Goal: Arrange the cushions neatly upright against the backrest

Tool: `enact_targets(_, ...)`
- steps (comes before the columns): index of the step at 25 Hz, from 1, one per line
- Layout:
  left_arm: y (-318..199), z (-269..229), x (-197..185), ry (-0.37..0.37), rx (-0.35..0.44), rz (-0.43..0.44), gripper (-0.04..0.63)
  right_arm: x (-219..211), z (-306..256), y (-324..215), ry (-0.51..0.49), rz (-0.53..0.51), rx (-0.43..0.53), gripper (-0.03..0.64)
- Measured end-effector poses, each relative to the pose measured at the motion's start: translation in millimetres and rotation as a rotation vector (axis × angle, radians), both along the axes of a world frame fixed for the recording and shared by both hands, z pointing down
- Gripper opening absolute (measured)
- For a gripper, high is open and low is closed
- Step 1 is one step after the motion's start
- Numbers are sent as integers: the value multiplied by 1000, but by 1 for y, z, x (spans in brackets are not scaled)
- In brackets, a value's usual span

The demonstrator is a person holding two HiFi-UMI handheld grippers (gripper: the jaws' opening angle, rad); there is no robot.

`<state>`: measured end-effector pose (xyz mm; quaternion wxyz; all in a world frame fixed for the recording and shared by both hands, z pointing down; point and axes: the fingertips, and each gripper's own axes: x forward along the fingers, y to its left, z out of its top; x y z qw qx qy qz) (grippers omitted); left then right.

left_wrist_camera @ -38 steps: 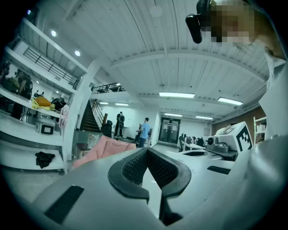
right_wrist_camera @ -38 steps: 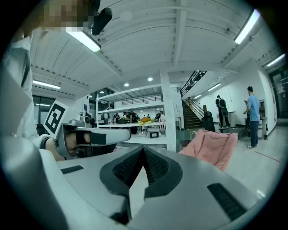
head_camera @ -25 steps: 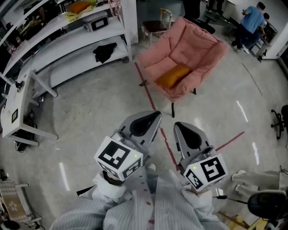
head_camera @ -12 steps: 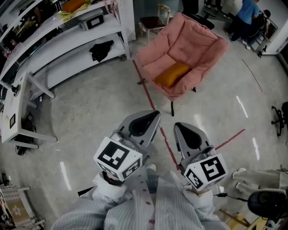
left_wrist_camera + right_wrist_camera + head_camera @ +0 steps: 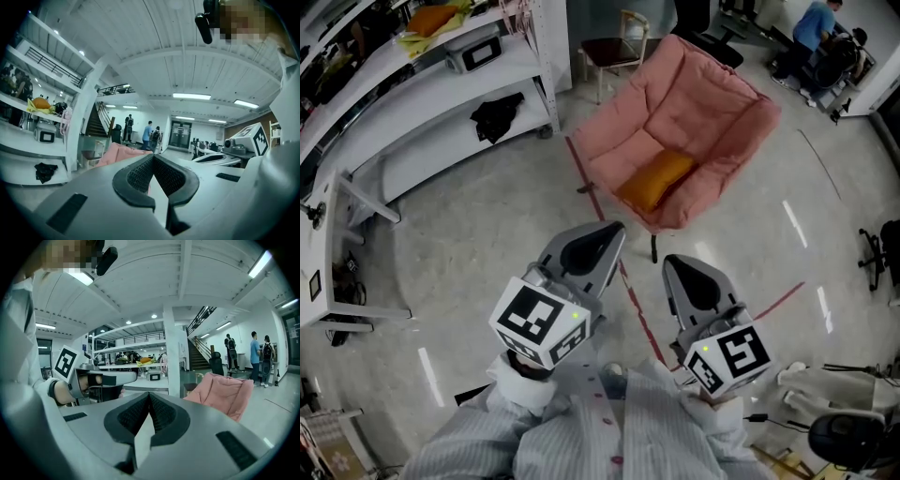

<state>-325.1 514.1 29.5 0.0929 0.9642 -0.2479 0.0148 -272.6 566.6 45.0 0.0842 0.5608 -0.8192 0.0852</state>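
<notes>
Now a plump orange cushion (image 5: 654,180) is lying on the padded pink armchair (image 5: 712,103). Short of the armchair, the left gripper (image 5: 611,232) and right gripper (image 5: 676,264) are hovering clenched, empty.

- Dusty pink, plain, over the whole armchair (image 5: 703,103).
- Orange, unpatterned, on the cushion (image 5: 654,180) in its seat.
- Pale grey with a faint speckle across the floor (image 5: 487,244), crossed by thin red tape lines (image 5: 636,305).
- Grey shells on left tool (image 5: 617,228) and right tool (image 5: 668,261), with black ribbed pads (image 5: 140,174).
- White with black square markers on each tool's cube (image 5: 536,323).
- Fine pale blue-and-white stripes on the sleeves (image 5: 487,450).
- White on the shelf (image 5: 422,103), black on the cloth (image 5: 495,117) lying there.
</notes>
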Motion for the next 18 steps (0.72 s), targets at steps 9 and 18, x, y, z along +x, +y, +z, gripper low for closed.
enact_targets(9, -114, 5, -11, -25, 14, 32, 11, 7, 1, -115, 0, 77, 10, 14)
enact_targets(18, -180, 20, -13, -14, -25, 57, 11, 13, 23, -170, 27, 137, -71, 14)
